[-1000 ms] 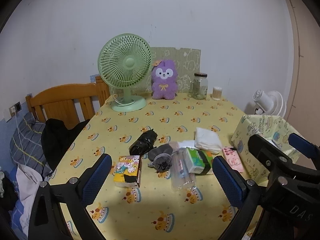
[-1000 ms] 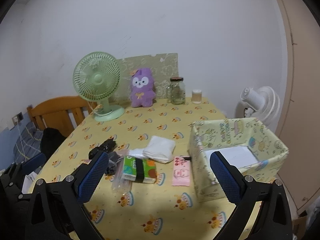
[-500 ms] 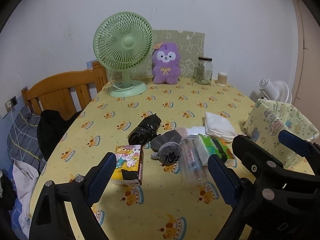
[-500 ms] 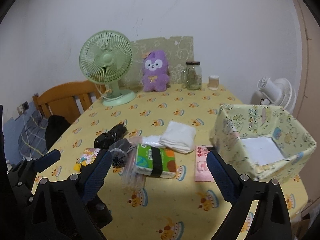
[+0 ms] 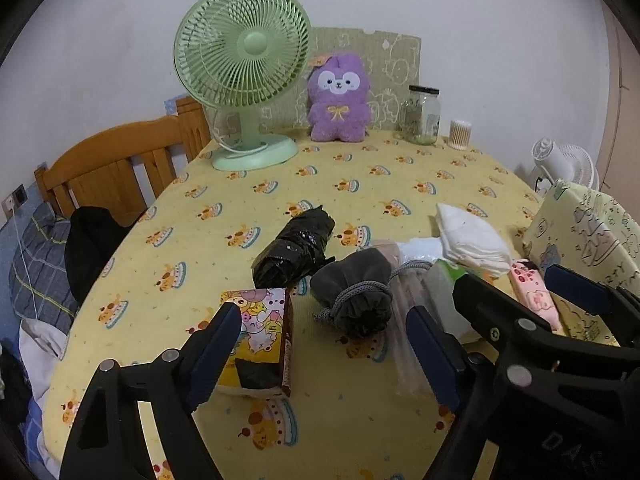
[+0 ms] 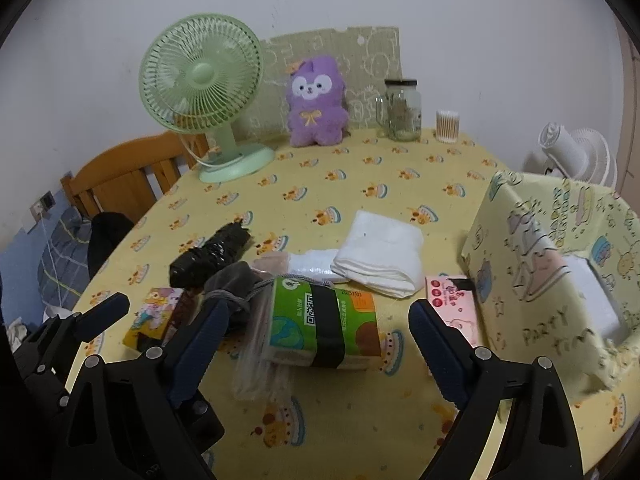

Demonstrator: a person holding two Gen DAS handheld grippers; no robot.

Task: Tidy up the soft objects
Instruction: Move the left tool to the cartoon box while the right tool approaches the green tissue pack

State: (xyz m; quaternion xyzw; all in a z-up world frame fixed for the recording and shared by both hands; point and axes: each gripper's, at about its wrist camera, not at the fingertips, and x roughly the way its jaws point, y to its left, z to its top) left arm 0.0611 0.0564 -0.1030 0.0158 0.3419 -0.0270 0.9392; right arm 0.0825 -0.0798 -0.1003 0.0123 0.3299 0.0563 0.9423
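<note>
Soft things lie in a cluster on the yellow tablecloth (image 5: 240, 216): a cartoon tissue pack (image 5: 260, 340), a grey drawstring pouch (image 5: 356, 296), a black wrapped bundle (image 5: 294, 246), a green tissue pack (image 6: 324, 324), a folded white towel (image 6: 380, 256), a pink tissue pack (image 6: 452, 308) and a clear plastic sleeve (image 6: 256, 360). My left gripper (image 5: 324, 356) is open and empty, low over the cartoon pack and pouch. My right gripper (image 6: 316, 348) is open and empty, low over the green pack. The right gripper also shows in the left wrist view (image 5: 560, 312).
A yellow paper-covered box (image 6: 552, 264) stands open at the right. A green desk fan (image 5: 244, 92), purple plush (image 5: 340, 100), glass jar (image 5: 422, 116) and cotton swab tub (image 5: 460, 134) line the back. A wooden chair (image 5: 112, 168) stands at the left, a white fan (image 6: 576, 156) at the right.
Both grippers have moved forward and down toward the cluster of objects, which now looks larger and closer. Both stay open and empty. Nothing on the table has moved.
</note>
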